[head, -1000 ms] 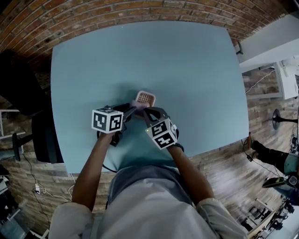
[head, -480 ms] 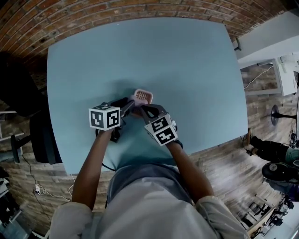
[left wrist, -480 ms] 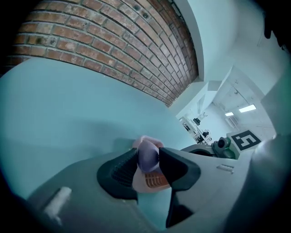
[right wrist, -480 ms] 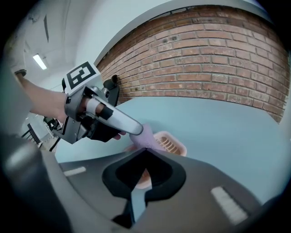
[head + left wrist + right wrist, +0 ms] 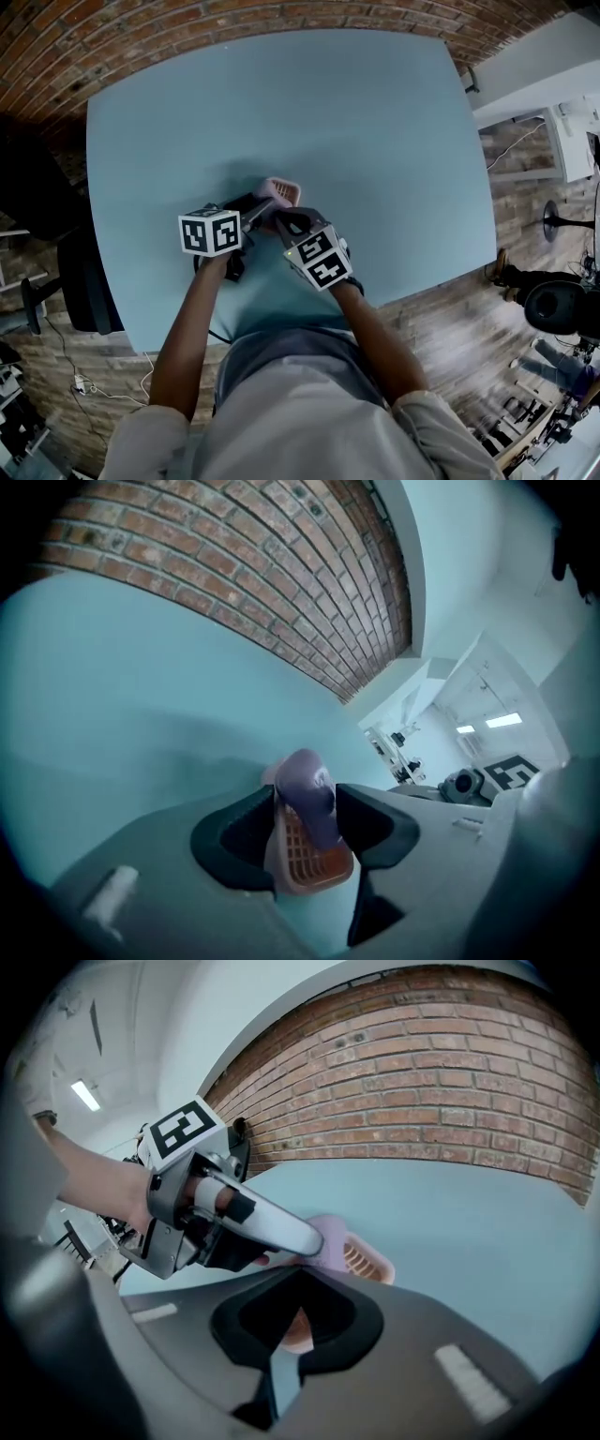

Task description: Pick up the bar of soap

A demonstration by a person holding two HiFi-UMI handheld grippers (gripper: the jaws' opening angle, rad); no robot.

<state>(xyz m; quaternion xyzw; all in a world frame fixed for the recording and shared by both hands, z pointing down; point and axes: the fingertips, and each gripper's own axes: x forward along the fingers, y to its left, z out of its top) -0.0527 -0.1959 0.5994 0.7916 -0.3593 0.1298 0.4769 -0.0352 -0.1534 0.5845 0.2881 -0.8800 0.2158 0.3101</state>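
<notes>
1. Location of the task item. The bar of soap [image 5: 302, 780] is lilac and stands tilted on edge in a pink slotted soap dish [image 5: 314, 866]. The dish sits on the blue table [image 5: 375, 122], toward the person's side. We cannot tell whether the dish lies flat or is tipped up.

2. Left gripper [image 5: 306, 829]. Its jaws have just been opening and now stand wide, with one dark pad on each side of the soap and dish. The pads sit just beside these parts, but we see no firm press, so we read this as an open straddle and not a grip. We judge the wide setting is there to admit the bar.

3. Right gripper [image 5: 298, 1309]. Its jaws are drawn nearly together, with a piece of the pink dish rim in the hollow between them. We judge that this hold steadies the dish so it neither slides nor rises with the bar.

4. Approach. Both grippers slope down and meet at the dish from the near side, left and right. One tool can then restrain while the other takes.

5. Status. The soap is not yet lifted. We judge that the next closure must land on the bar alone, clear of the dish wall, because a smooth tilted bar may slip or topple.
</notes>
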